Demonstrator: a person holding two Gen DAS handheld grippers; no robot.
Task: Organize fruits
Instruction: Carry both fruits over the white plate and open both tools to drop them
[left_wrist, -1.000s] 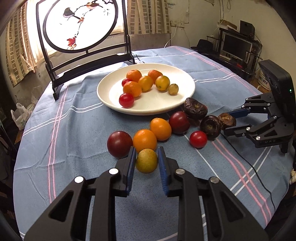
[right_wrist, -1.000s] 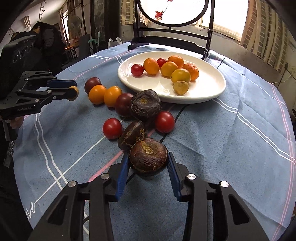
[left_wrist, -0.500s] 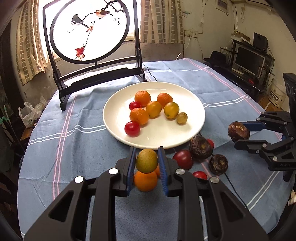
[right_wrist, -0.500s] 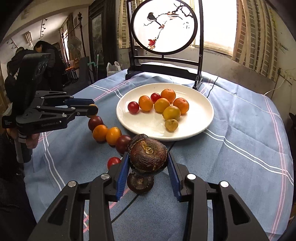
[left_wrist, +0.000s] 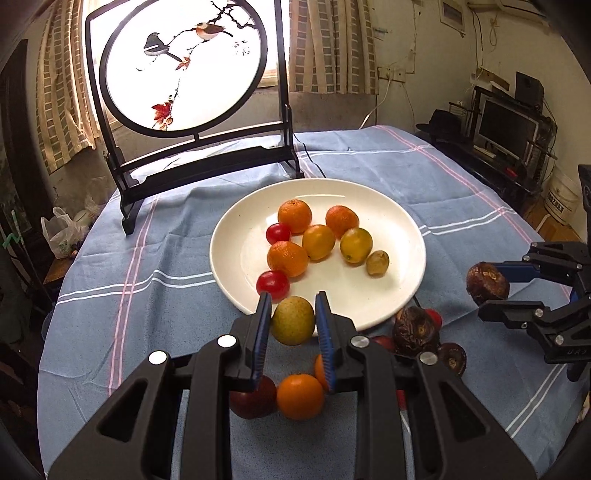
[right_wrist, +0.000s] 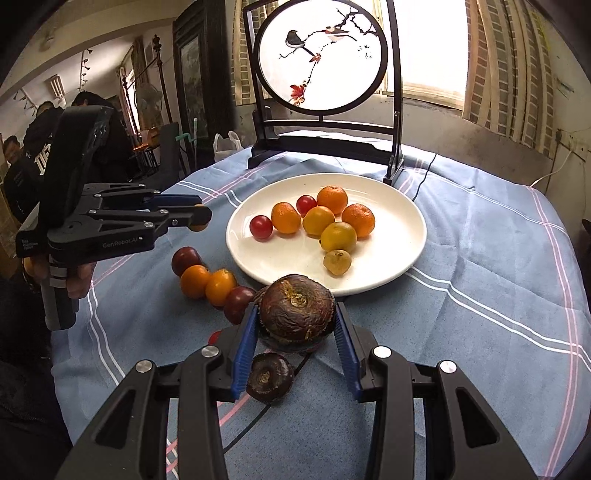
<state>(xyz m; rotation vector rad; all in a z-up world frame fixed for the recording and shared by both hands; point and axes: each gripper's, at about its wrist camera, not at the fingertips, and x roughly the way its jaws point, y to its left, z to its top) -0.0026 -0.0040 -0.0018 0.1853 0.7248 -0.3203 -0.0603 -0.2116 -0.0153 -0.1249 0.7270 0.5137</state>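
Note:
My left gripper (left_wrist: 291, 317) is shut on a yellow-green fruit (left_wrist: 293, 320), held above the near rim of the white plate (left_wrist: 402, 221). My right gripper (right_wrist: 293, 325) is shut on a dark wrinkled fruit (right_wrist: 297, 312), held above the table just in front of the plate (right_wrist: 406, 218). The plate holds several oranges, yellow fruits and two red tomatoes. The right gripper also shows in the left wrist view (left_wrist: 491, 293) with its dark fruit (left_wrist: 487, 282). The left gripper shows in the right wrist view (right_wrist: 201, 218).
On the blue cloth near the plate lie oranges (right_wrist: 207, 282), dark red plums (right_wrist: 185, 259), a tomato and dark wrinkled fruits (right_wrist: 269, 376). A round bird-painted screen on a black stand (left_wrist: 184, 66) stands behind the plate. People stand at the far left (right_wrist: 22, 162).
Both grippers have lifted their fruits off the table and moved toward the plate. The left gripper's fruit now hangs over the plate's near rim.

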